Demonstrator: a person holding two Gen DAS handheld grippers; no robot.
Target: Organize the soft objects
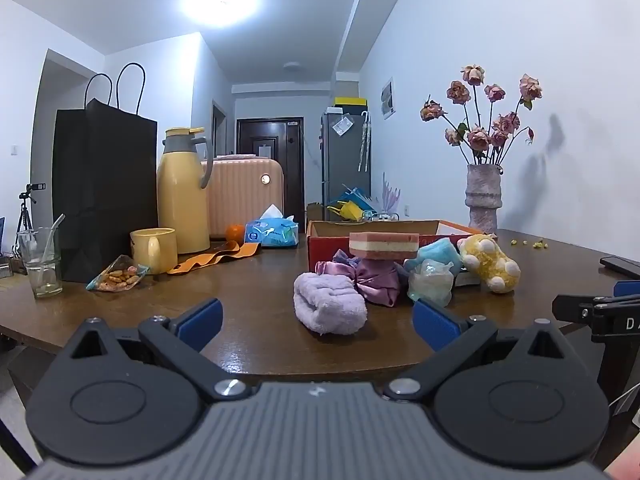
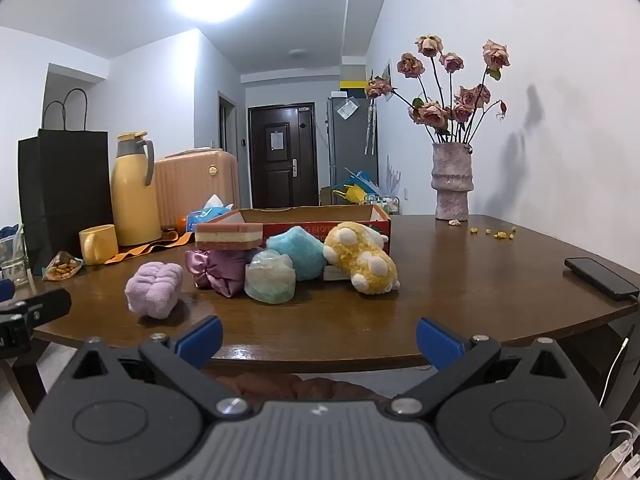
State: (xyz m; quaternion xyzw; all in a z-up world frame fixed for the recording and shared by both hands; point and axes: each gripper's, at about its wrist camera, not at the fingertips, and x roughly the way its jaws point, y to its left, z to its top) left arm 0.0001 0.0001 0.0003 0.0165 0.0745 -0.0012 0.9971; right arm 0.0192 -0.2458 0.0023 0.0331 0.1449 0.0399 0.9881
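Several soft things lie on the brown table before a red cardboard box (image 1: 372, 227) (image 2: 304, 216). A lilac rolled towel (image 1: 329, 307) (image 2: 154, 294) lies nearest. Behind it sit a purple satin bundle (image 1: 376, 282) (image 2: 222, 272), a pink-and-cream sponge (image 1: 384, 244) (image 2: 229, 236), a pale green bagged item (image 1: 431, 282) (image 2: 270, 282), a blue fluffy cloth (image 1: 434, 254) (image 2: 298, 252) and a yellow plush toy (image 1: 490, 262) (image 2: 362, 258). My left gripper (image 1: 318, 322) stands open just short of the towel, nothing between its fingers. My right gripper (image 2: 319, 338) is open too, near the table's front edge.
At the left stand a black paper bag (image 1: 104, 188), a yellow thermos (image 1: 182, 192), a yellow mug (image 1: 154, 249), a glass (image 1: 40, 260), a snack packet (image 1: 118, 278) and a tissue pack (image 1: 272, 232). A vase of dried roses (image 2: 452, 184) stands back right; a phone (image 2: 600, 278) lies right.
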